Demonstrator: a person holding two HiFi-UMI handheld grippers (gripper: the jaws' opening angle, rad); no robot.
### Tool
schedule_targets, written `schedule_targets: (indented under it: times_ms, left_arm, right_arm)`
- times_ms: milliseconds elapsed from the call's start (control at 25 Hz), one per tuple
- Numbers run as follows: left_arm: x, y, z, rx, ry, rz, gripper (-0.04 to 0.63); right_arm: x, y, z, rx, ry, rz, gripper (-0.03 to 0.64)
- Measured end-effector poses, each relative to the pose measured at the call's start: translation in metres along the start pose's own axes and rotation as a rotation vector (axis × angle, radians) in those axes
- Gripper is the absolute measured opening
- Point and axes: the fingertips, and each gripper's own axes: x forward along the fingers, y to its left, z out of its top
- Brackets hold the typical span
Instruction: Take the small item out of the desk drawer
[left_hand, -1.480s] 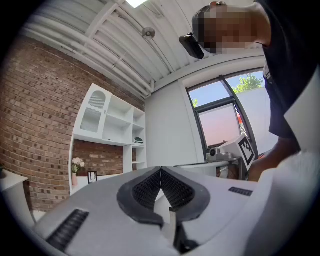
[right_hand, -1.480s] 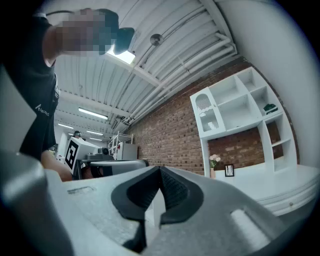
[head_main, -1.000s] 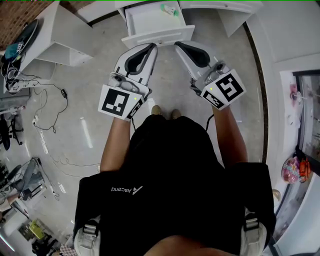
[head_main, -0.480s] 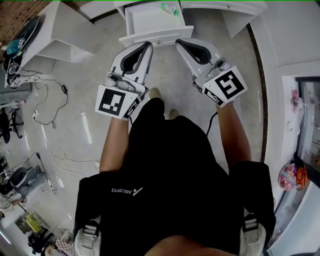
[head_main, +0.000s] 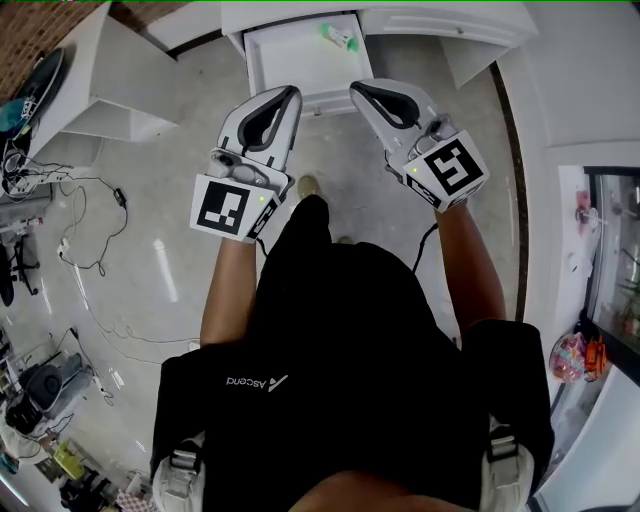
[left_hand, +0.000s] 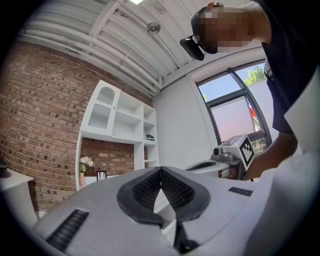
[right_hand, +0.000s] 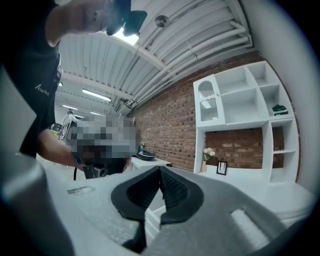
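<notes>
Two white tongs were both closed and empty. The left tongs (head_main: 288, 95) and the right tongs (head_main: 358, 90) each had their dark jaws pressed together on nothing, and hovered just in front of the open white desk drawer (head_main: 262, 70). The small green-and-white item (head_main: 340, 36) lay in the drawer's far right corner, well apart from both. The right tongs were nearer that corner and looked the better choice. They would need to open before passing over the drawer's front edge. They should then come down squarely around the item, clear of the drawer's side wall.

Left gripper (head_main: 288, 96) and right gripper (head_main: 361, 91) neared the drawer (head_main: 285, 55).
</notes>
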Motion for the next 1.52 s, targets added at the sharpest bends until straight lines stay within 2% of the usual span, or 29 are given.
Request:
schedule_targets:
  times_ms: [120,400,720,1120,1520]
  left_arm:
    - [0.017,0.038,-0.008,0.007,0.007,-0.008,-0.002]
    - [0.049,0.130,-0.029,-0.035,0.030,-0.025,-0.002]
    - [0.084,0.189,-0.046,-0.063,-0.009,-0.105,-0.002]
    - [0.113,0.236,-0.088,-0.101,0.025,-0.072,-0.002]
    - [0.153,0.247,-0.134,-0.129,0.093,-0.007,-0.002]
  right_arm:
    - [0.033,-0.023,-0.012,0.008,0.037,-0.006,0.003]
    - [0.110,-0.076,-0.043,0.013,0.139,-0.049,0.003]
    - [0.167,-0.119,-0.083,-0.023,0.272,-0.104,0.003]
    - [0.205,-0.169,-0.156,-0.006,0.433,-0.125,0.003]
    - [0.225,-0.213,-0.252,0.002,0.617,-0.057,0.021]
